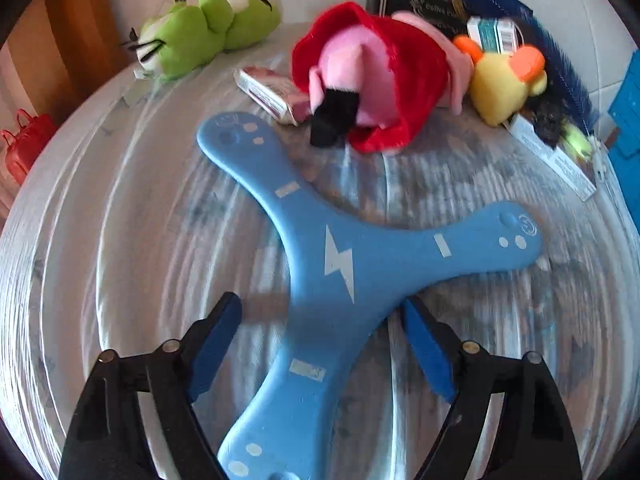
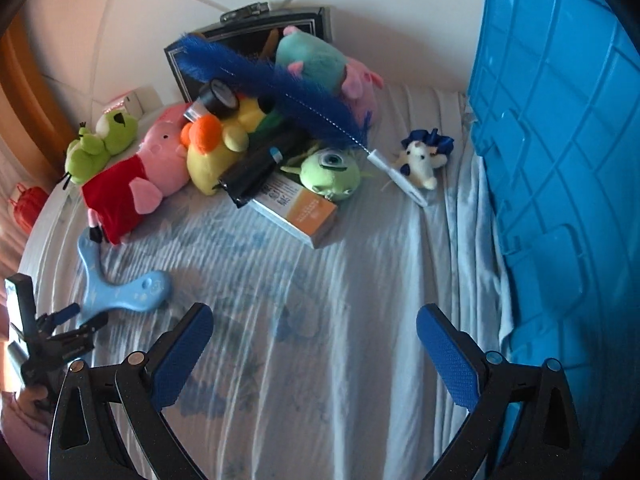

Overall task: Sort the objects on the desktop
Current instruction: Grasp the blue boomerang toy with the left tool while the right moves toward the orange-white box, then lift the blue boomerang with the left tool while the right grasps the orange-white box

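A light blue three-armed boomerang [image 1: 332,276] lies flat on the pale striped cloth [image 1: 120,220]. My left gripper [image 1: 322,314] is open, its blue-padded jaws on either side of the boomerang's near arm, not clamped. In the right wrist view the boomerang [image 2: 120,288] lies at the left with the left gripper [image 2: 80,318] at it. My right gripper [image 2: 314,326] is open and empty over bare cloth [image 2: 320,280]. A pile of toys lies behind: a pink pig in a red dress [image 2: 132,176], a yellow duck [image 2: 212,156], a green one-eyed monster [image 2: 330,172].
A big blue plastic crate [image 2: 560,160] stands at the right. A green frog plush [image 1: 200,28] lies far left. A blue feather wand [image 2: 276,92], an orange-white box [image 2: 300,208], a small white plush [image 2: 420,160] and a dark open case [image 2: 256,36] lie at the back.
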`<state>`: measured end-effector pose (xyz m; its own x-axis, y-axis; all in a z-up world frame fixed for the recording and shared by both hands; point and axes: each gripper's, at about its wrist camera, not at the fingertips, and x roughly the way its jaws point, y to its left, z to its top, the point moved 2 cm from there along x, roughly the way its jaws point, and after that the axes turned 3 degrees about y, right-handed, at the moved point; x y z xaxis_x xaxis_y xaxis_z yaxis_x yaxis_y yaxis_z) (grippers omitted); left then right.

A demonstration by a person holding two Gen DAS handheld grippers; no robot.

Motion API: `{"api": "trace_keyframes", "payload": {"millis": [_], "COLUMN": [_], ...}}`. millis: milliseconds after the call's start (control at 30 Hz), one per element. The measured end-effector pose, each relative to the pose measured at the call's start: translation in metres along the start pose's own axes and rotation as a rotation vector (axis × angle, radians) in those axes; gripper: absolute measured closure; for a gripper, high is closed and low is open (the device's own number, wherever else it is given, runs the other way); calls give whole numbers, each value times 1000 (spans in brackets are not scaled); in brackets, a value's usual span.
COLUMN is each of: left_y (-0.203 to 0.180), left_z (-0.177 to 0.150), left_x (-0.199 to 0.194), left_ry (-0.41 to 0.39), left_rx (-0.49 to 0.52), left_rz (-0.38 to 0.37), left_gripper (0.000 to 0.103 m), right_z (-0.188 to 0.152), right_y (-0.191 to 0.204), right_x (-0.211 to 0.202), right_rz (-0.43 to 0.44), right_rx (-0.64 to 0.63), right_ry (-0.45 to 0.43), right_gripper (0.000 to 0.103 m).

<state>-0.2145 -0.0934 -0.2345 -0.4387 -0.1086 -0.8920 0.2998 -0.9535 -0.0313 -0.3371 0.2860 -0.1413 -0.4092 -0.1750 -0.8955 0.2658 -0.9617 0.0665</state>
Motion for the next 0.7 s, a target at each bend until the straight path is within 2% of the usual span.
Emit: {"api": "trace_keyframes", "payload": {"millis": [33,67,100,167,300,467,533,567,633,700], "left_y": [2,5,7,11,7,2,2,2,2,3], "left_z": [5,11,17,30,44,46,47,47,47,43], "left_x": [0,-1,1,5,9,13,16,16,15,13], "left_ry": [-15,-23,-23,-27,-28,-49,-47,-45,-43,-41], "left_rx": [-6,-13,-20,-44,-26,-45,-39,-38,-34,-42], "left_rz": [-1,4,12,9,14,31,30,21,16,7], "left_gripper": [37,51,57,57,56,41,41,45,47,52], "right_z": [2,5,10,20,46,70,74,75,70,58], "right_y": [-1,-2,-2,-1,5,14,18,20,27,36], "right_x": [8,18,29,49,83,127,137,140,139,133], "right_rz": [-1,1,4,7,41,25,29,51,91,25], "right_rx": [1,1,-4,-16,-61,-151,-169,-170,-161,-196], "right_ry": [10,18,26,36,33,58,59,73,90,94], "right_gripper": [0,0,0,0,0,0,0,0,7,45]}}
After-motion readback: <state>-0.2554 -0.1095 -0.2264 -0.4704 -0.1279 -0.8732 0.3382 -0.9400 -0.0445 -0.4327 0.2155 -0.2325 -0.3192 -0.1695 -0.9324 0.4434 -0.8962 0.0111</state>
